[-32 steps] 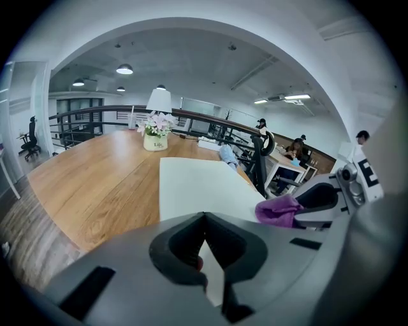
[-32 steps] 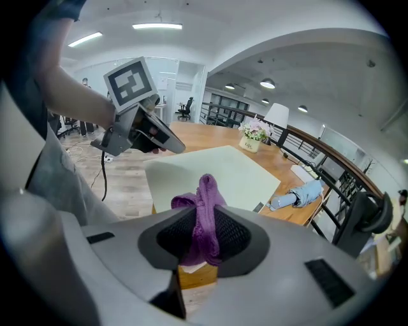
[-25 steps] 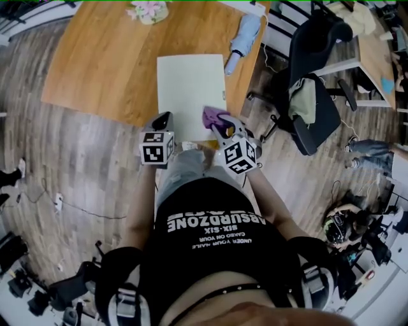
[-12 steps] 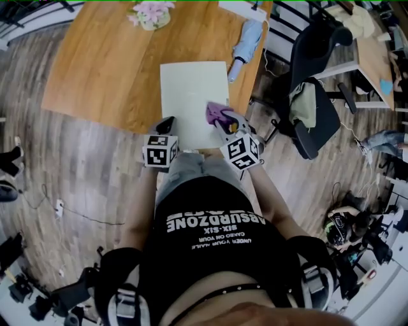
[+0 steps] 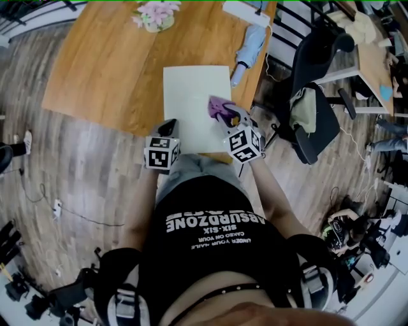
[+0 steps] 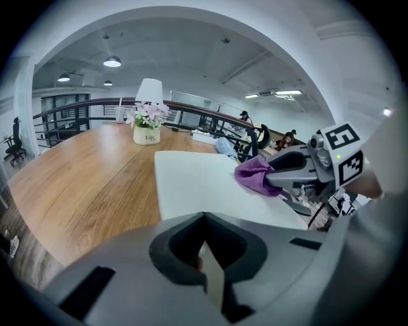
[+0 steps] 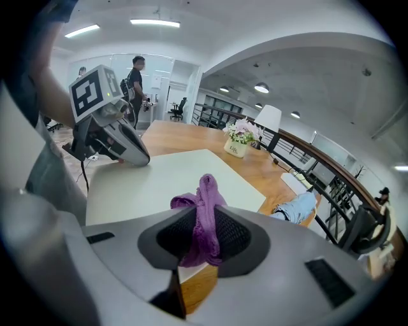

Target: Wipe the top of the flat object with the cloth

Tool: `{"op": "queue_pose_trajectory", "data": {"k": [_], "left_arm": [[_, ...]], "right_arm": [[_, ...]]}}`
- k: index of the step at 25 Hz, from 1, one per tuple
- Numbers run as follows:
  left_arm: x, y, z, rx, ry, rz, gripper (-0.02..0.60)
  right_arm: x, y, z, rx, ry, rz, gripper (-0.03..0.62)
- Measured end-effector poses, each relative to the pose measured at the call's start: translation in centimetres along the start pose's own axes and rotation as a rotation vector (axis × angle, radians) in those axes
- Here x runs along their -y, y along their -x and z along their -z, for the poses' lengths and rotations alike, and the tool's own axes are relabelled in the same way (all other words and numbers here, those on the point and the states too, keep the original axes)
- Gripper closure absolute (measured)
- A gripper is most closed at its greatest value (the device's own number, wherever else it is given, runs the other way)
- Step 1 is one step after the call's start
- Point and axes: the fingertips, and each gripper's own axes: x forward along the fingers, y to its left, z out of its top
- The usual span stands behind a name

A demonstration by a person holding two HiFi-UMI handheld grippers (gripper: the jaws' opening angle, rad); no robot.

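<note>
A flat white board (image 5: 191, 102) lies on the wooden table (image 5: 102, 70), its near end at the table's front edge. My right gripper (image 5: 223, 114) is shut on a purple cloth (image 5: 218, 107), which hangs over the board's right side. In the right gripper view the cloth (image 7: 203, 216) bunches between the jaws above the board (image 7: 159, 181). My left gripper (image 5: 168, 125) sits at the board's near left corner, jaws together with nothing in them. The left gripper view shows the board (image 6: 197, 181), the cloth (image 6: 255, 175) and the right gripper (image 6: 296, 170) beyond.
A flower pot (image 5: 155, 13) stands at the table's far edge. A light blue folded umbrella (image 5: 248, 43) lies at the far right, beyond the board. A black office chair (image 5: 312, 95) stands right of the table. People stand far off in the room (image 7: 135, 83).
Both grippers have moved forward over the table. The right one has carried the purple cloth further onto the board's right side. The left one stays at the near left corner.
</note>
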Motion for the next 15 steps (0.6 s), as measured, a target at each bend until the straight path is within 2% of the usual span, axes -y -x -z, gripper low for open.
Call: {"op": "queue_pose_trajectory", "data": {"k": [15], "left_arm": [[0.0,-0.3,0.2,-0.010,-0.002,-0.002,0.566]], "right_arm": [[3.8,-3.1,-1.2,0.009,0.028,0.019,0.499]]}}
